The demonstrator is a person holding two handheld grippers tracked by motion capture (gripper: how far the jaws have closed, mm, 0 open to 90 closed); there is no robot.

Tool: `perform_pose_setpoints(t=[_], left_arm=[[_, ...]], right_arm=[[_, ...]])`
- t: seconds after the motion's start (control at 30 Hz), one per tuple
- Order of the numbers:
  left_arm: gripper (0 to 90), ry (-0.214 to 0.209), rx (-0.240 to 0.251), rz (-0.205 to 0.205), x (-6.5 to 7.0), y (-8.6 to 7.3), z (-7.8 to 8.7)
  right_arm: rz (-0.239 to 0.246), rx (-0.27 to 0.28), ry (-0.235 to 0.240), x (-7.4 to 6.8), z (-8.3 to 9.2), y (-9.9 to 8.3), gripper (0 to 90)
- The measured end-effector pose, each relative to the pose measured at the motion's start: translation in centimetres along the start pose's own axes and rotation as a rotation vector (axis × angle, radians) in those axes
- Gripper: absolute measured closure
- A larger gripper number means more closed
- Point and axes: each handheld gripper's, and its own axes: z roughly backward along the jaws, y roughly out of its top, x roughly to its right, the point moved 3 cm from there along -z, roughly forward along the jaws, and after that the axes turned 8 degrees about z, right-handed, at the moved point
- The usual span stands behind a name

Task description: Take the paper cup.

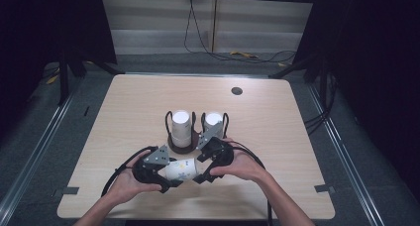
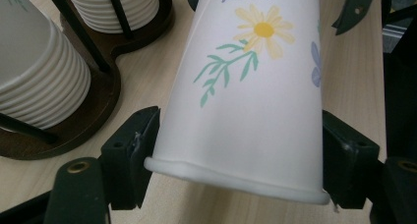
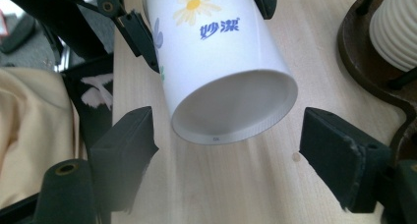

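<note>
The wooden table [image 1: 148, 102] carries everything, its light top bare toward the far edge but for a small dark round hole [image 1: 236, 90]; near its middle stands a dark cup holder [image 1: 184, 145] with thin black uprights, bearing two stacks of white ribbed paper cups, the left stack [image 1: 181, 128] and the right stack [image 1: 213, 122], side by side; nearer the person, both hands come in from the bottom edge of the high view, the left hand [image 1: 126, 184] and the right hand [image 1: 242, 166], each around a black gripper; between the grippers a single paper cup [image 1: 182, 169] lies on its side just above the tabletop, close in front of the holder; it is white, printed with a yellow daisy [image 2: 263, 30], green leaves and blue characters [image 3: 220, 28]; the left gripper [image 2: 241, 150] clenches this cup near its rolled rim, both pads pressed against the wall; the right gripper [image 3: 228, 150] faces the cup's base end, its jaws standing apart on either side of the recessed bottom with clear gaps to the cup, so it grips nothing; a small pale mark [image 3: 295, 157] shows on the wood just beside its right-hand jaw.
</note>
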Motion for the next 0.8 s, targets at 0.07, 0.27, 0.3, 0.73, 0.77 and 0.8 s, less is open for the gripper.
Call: perform_pose_setpoints(t=[0.07,0.27,0.3,0.73,0.77,0.8], left_arm=[[25.9,0.003,-0.004,-0.008,0.0,-0.1,0.0],[25.9,0.006,-0.017,-0.02,0.0,-0.2,-0.3],[25.8,0.005,-0.021,-0.02,0.1,-0.3,-0.3],[25.8,-0.005,-0.019,-0.037,0.5,-0.3,-0.4],[25.8,-0.003,-0.015,-0.037,0.5,-0.3,-0.4],[25.8,0.0,-0.015,-0.039,0.5,-0.3,-0.4]], right_arm=[[0.006,-0.005,-0.004,0.1,-0.2,0.1,21.7],[0.024,-0.013,0.019,0.0,-0.8,0.5,23.3],[0.028,-0.02,0.019,0.0,-0.9,0.6,23.3],[0.064,-0.071,0.048,-0.2,-1.4,1.4,26.1],[0.066,-0.076,0.05,-0.2,-1.4,1.4,27.2],[0.068,-0.079,0.045,-0.3,-1.5,1.4,29.2]])
